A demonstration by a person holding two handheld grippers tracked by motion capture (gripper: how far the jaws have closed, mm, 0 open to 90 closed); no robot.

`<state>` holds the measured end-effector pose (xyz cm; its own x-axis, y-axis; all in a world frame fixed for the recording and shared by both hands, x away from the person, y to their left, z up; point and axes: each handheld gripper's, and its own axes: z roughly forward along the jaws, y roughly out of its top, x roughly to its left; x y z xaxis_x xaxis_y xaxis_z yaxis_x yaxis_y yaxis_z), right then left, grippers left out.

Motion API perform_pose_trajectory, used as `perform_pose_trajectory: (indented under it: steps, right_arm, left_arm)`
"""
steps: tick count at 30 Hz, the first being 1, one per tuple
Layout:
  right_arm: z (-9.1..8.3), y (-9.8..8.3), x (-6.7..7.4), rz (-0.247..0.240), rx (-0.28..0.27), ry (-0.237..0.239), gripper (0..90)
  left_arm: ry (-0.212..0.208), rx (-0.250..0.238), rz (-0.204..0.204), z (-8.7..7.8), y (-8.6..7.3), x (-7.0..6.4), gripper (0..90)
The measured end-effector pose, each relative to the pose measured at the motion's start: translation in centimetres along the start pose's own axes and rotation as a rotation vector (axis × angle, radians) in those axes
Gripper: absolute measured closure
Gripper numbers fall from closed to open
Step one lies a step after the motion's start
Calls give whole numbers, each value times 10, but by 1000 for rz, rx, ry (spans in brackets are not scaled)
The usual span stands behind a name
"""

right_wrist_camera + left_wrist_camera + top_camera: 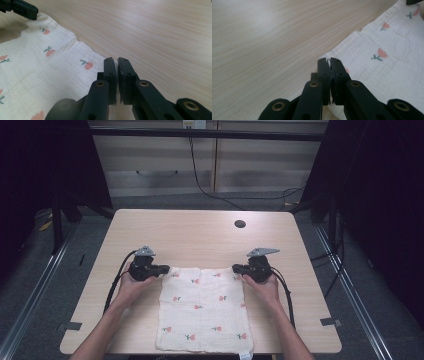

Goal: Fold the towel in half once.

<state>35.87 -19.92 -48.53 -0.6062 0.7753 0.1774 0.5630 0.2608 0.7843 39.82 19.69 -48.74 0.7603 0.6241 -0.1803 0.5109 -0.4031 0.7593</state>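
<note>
A white cloth (pixel 203 308) with small red flowers lies flat on the light wood table (pixel 200 232), towards the near edge and about midway across, its slightly longer side running from the person out to the far edge, its far edge straight across between the two tools. Left gripper (pixel 161 270) sits at the far left corner, held in the left hand (pixel 132 282), pointing right along that edge; in the left gripper view its jaws are pressed together with a sliver of white fabric caught at the tips, so it is clamped on the cloth (pixel 387 65). Right gripper (pixel 237 269) mirrors it at the far right corner, in the right hand (pixel 263 285), pointing left; in the right gripper view the jaws are closed on the cloth (pixel 45 72) corner, white showing in the thin gap between them. The other gripper's black tip (pixel 23 10) shows at the far corner in that view. A dark round hole (pixel 240 224) marks the table beyond the right hand, well apart from the cloth. Both forearms come in from the near edge, cables trailing back along them
</note>
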Motion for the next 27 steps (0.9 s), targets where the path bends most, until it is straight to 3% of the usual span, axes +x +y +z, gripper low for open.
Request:
perform_pose_trajectory:
  steps: [7,20,27]
  right_arm:
    - [-13,6,-3,12,-51,-4,861]
    - [-28,17,-3,11,-107,-12,862]
    - [-36,27,-6,10,-143,-22,861]
  left_arm:
    - [-42,-69,-4,-15,12,-6,873]
    - [-30,-120,-15,-27,18,-8,874]
    - [-33,-156,-9,-34,29,-12,874]
